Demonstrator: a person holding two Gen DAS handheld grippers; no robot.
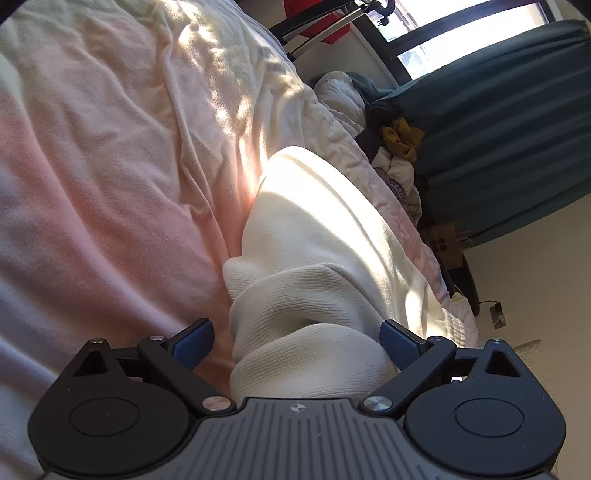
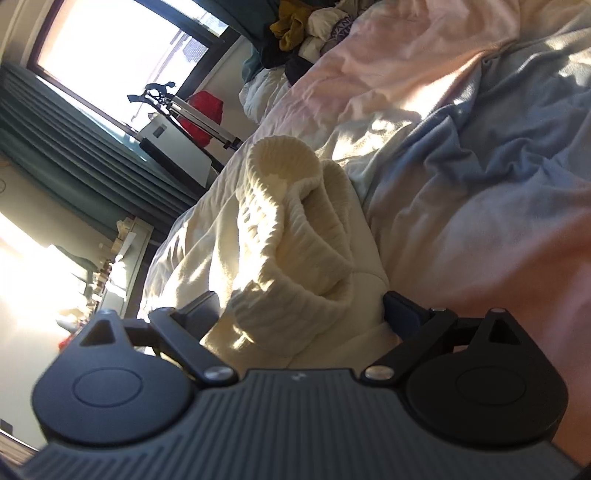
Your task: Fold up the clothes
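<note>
A cream knit sweater (image 1: 317, 236) lies on the pink bed cover (image 1: 110, 166). In the left wrist view my left gripper (image 1: 298, 341) is open, its blue-padded fingers (image 1: 195, 341) spread wide on either side of a ribbed fold of the sweater. In the right wrist view my right gripper (image 2: 301, 312) is also open, its fingers (image 2: 400, 308) standing either side of the sweater's ribbed edge (image 2: 295, 229), which bunches up between them. The cloth lies between the jaws of both grippers without being pinched.
A pile of other clothes (image 1: 397, 155) lies at the far end of the bed, also in the right wrist view (image 2: 310, 33). Teal curtains (image 1: 509, 129) and a bright window (image 2: 118, 55) stand beyond. A pale blue sheet (image 2: 498, 147) lies beside the pink cover.
</note>
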